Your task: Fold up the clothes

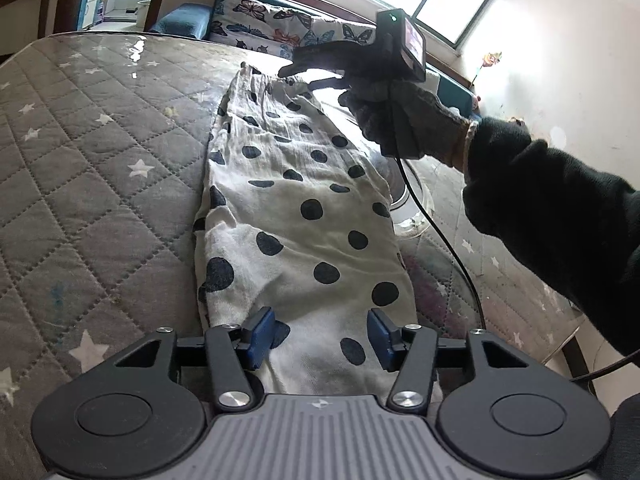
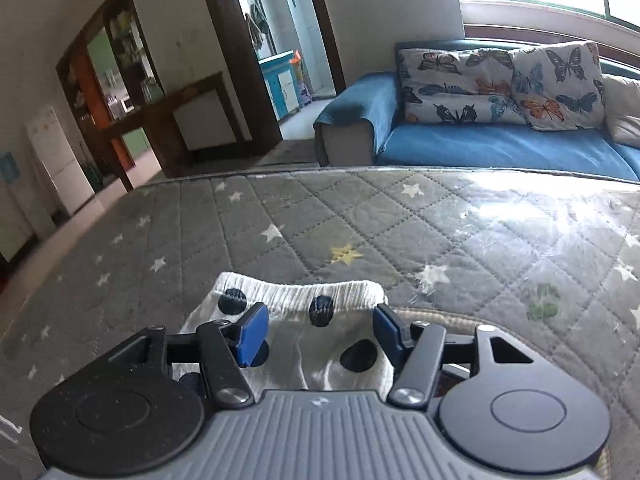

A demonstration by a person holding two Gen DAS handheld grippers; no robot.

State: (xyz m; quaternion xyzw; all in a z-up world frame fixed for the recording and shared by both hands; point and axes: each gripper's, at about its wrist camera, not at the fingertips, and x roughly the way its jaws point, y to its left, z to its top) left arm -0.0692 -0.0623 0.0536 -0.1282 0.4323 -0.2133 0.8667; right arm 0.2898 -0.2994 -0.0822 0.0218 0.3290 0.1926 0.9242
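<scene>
while spotted garment [image 1: 296, 208] lies lengthwise on quilted table [image 1: 100, 168], both jaws spread

A: so what am I counting here?

B: I'm seeing one polka-dot garment [image 1: 296, 208] lying on one quilted worktop [image 1: 100, 152]. Two tools showing, the left tool [image 1: 322, 334] and the right tool [image 2: 318, 334].

A: cushions?

B: two butterfly cushions [image 2: 460, 86] sitting on one blue sofa [image 2: 500, 148].
</scene>
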